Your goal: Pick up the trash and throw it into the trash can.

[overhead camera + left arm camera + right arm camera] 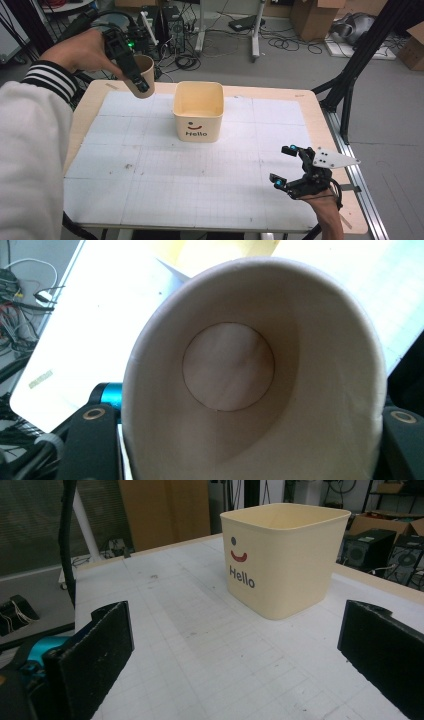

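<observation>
A brown paper cup (142, 76) hangs in the air above the table's far left corner, tilted, with my left gripper (134, 75) shut on it. In the left gripper view the cup's pale inside (240, 390) faces the camera between the two jaws, and nothing lies in it. A cream square tub (198, 111) with a smiley and "Hello" stands upright on the mat, just right of the cup. My right gripper (282, 165) rests low at the table's near right, open, with the tub (282, 555) ahead of its bare jaws.
A white gridded mat (165, 175) covers a wooden table (95, 92). Cables, computer cases and cardboard boxes (312, 17) sit on the floor beyond the far edge. A black stand (350, 80) rises at the table's right side.
</observation>
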{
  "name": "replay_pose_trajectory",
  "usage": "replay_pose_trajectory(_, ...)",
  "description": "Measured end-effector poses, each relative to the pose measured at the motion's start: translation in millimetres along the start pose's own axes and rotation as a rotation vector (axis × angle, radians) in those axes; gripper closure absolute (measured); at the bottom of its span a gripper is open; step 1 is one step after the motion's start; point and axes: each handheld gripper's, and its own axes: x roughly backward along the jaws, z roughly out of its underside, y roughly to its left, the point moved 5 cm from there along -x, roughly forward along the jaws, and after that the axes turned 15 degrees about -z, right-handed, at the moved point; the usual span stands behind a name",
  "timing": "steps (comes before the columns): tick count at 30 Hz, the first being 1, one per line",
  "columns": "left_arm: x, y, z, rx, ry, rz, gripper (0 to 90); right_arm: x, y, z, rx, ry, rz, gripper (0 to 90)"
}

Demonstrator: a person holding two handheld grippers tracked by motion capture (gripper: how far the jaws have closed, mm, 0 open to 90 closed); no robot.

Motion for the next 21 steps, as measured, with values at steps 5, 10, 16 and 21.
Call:
replay_pose_trajectory(5,-5.4,-0.2,-15.2,-0.028,-0.003,0.011,34.1,1.3,-1.1,0.3,0.000,-0.007,0.006,0.3)
replay_pose_trajectory(10,-7.9,-0.3,-33.7,-0.039,-0.020,0.012,34.1,3.8,-1.8,0.6,0.003,-0.011,0.011,0.2)
replay_pose_trajectory(16,-14.5,-2.1,-51.0,-0.053,-0.025,0.010,34.2,6.4,-0.7,-1.0,0.006,-0.014,0.015,0.2)
replay_pose_trajectory(21,-18.5,-2.0,-65.9,-0.071,-0.031,-0.005,34.3,6.2,-0.7,-0.9,0.006,-0.014,0.015,0.2)
